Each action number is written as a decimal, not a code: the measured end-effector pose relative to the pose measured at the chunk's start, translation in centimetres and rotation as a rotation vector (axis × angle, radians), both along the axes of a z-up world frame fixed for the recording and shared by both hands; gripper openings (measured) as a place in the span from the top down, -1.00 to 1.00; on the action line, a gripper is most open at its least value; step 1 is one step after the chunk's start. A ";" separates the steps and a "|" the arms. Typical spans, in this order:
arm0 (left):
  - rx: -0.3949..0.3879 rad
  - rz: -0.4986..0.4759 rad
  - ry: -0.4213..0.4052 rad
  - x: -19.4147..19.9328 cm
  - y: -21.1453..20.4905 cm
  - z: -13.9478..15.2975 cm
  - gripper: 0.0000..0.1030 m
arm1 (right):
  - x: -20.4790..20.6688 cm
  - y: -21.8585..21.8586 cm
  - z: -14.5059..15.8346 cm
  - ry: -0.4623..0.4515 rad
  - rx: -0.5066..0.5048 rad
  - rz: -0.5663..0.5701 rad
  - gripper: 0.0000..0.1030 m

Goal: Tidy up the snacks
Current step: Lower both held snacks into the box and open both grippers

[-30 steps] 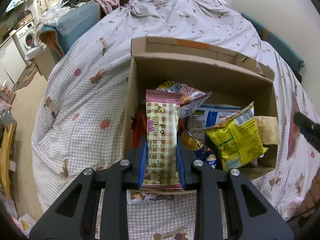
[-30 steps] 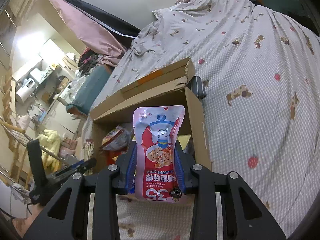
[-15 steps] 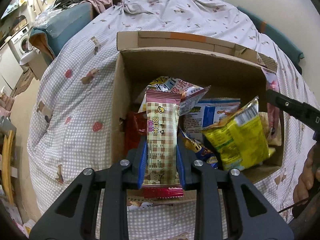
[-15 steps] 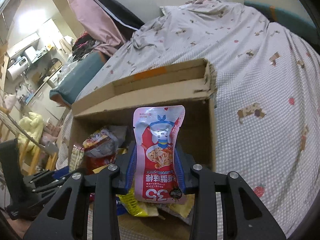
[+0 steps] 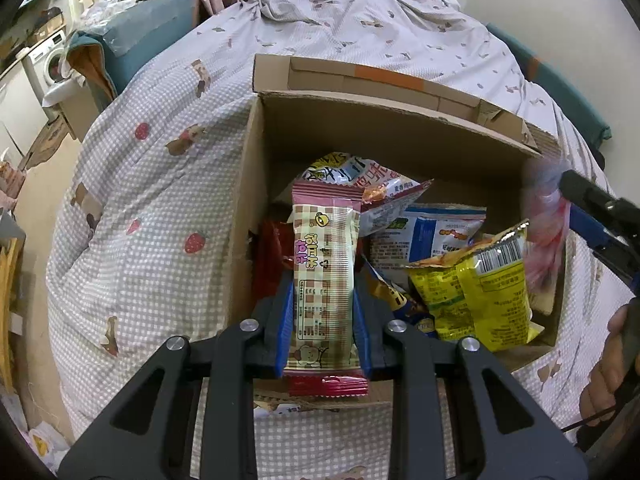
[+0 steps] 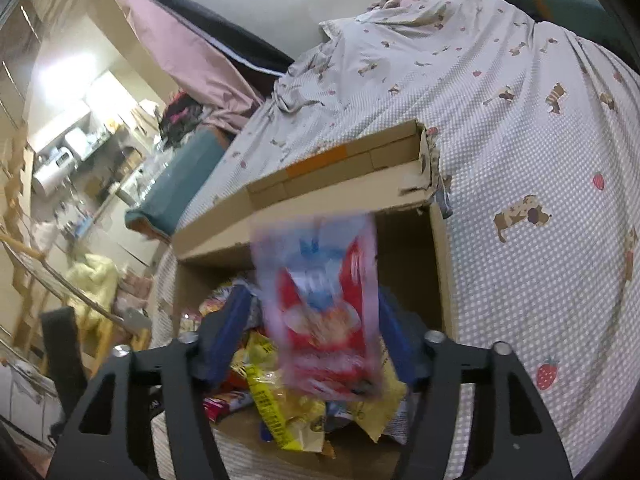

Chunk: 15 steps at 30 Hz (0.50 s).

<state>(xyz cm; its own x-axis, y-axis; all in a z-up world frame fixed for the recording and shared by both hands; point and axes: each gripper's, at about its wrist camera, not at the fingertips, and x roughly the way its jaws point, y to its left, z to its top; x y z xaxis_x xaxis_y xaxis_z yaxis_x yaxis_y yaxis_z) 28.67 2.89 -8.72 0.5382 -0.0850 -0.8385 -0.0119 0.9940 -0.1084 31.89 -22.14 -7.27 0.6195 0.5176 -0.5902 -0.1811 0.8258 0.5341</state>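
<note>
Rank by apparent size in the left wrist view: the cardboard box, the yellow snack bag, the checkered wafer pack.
1. cardboard box, clearly the largest.
2-3. yellow snack bag and checkered wafer pack look similar; the pack sits nearer the camera in the left hand-held gripper, so I won't rank them.
</note>
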 end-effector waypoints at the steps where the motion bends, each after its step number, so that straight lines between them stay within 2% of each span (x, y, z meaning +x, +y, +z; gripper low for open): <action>1: 0.000 0.001 -0.002 0.0 0.0 0.0 0.55 | -0.1 -0.2 0.3 -0.012 0.007 -0.002 -0.36; 3: -0.004 0.004 -0.001 -0.1 0.1 0.1 0.54 | -0.3 -0.3 0.8 -0.028 0.009 -0.003 -0.37; 5: -0.011 0.001 -0.001 -0.1 0.1 0.2 0.51 | -0.3 -0.4 1.2 -0.041 0.014 -0.006 -0.66; 6: -0.011 -0.005 0.000 -0.2 0.0 0.2 0.43 | -0.5 -0.5 1.4 -0.048 0.014 -0.011 -0.70; 8: -0.024 -0.019 -0.007 -0.4 -0.1 0.4 0.26 | -0.5 -0.6 1.4 -0.051 0.013 -0.015 -0.73; 12: -0.014 -0.038 -0.020 -0.5 -0.7 0.8 0.17 | -0.2 -0.6 0.9 -0.019 0.010 -0.019 -0.73; 14: -0.013 -0.037 -0.026 -0.5 -0.7 0.9 -0.11 | -0.1 -0.6 0.5 -0.003 0.002 -0.023 -0.73; 15: -0.016 -0.032 -0.032 -0.6 -0.6 1.0 -0.18 | -0.1 -0.5 0.4 0.002 -0.002 -0.023 -0.73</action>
<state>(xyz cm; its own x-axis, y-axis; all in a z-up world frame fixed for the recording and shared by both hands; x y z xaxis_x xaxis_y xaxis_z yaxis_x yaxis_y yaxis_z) 28.05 2.26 -7.72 0.5618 -0.1156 -0.8192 0.0233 0.9920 -0.1240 31.81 -22.69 -6.83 0.6302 0.5021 -0.5923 -0.1613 0.8308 0.5327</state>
